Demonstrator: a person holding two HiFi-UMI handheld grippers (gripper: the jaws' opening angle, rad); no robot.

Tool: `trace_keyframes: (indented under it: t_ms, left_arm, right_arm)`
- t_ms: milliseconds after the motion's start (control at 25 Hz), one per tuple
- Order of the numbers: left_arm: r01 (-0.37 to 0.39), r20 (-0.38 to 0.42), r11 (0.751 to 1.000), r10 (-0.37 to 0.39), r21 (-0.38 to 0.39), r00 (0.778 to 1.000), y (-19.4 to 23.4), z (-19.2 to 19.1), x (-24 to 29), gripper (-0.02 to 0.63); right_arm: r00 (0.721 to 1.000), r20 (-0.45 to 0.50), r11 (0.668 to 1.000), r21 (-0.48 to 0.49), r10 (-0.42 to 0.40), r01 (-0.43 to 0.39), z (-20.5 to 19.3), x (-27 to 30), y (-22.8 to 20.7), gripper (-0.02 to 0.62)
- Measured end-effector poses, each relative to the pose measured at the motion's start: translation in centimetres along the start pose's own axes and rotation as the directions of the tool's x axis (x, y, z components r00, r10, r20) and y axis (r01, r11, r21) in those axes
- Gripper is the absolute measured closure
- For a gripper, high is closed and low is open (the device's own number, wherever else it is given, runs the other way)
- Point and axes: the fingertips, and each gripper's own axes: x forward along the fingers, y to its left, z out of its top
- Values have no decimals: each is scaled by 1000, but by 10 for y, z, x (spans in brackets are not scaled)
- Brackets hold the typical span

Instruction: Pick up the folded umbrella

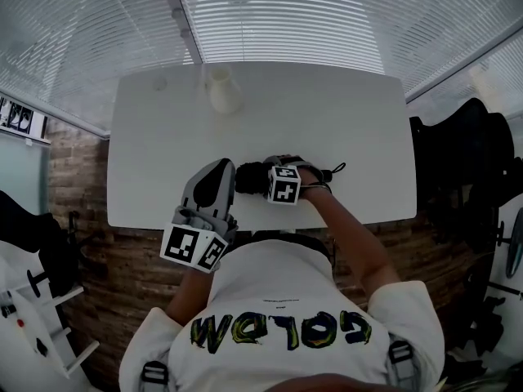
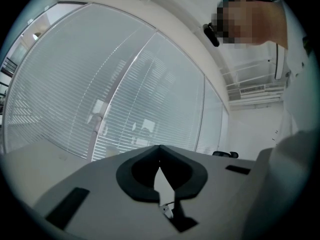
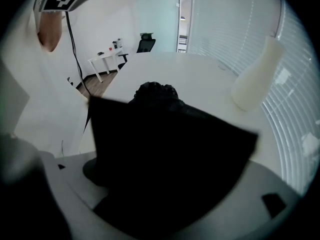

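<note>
The black folded umbrella [image 1: 247, 178] lies near the front edge of the white table [image 1: 351, 121], its wrist strap [image 1: 335, 170] trailing to the right. My right gripper [image 1: 265, 180] is shut on the umbrella, reaching leftward along it. In the right gripper view the umbrella's dark fabric [image 3: 165, 144] fills the space between the grey fingers [image 3: 65, 194] and hides their tips. My left gripper [image 1: 219, 168] is just left of the umbrella and points away from me, shut and holding nothing. In the left gripper view its jaws [image 2: 159, 149] meet at the tip, aimed up at the window blinds.
A white vase [image 1: 222, 91] stands at the back of the table, also seen in the right gripper view [image 3: 255, 76]. Window blinds [image 1: 278, 15] run behind the table. A black office chair [image 1: 466, 170] stands at the right. White equipment [image 1: 33, 300] sits at the lower left.
</note>
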Motion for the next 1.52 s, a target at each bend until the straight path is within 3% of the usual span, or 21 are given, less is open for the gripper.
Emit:
trace_keyframes:
  t_ms: [520,760,1120,1520]
  left_arm:
    - [-5,-3,1000,5,-1,1000,2,-2,-5,597]
    - [-3,1,1000,3,2,1000,-2,-2,-6,597]
    - [-2,4,1000,2,3,1000,-6,-1,-4,597]
    - [-6,11,1000,6,5,1000,-9,1,-2,597]
  right_arm:
    - [999,-2,999,-9,34,-34,0,8,3,195]
    - [997,2,997,-29,72,-72,-2,4,15,275]
    - [999,38,1000,-10,20,-20,-2,1,14,328]
    - [995,93,997,64,-45,39,-1,-17,5,344]
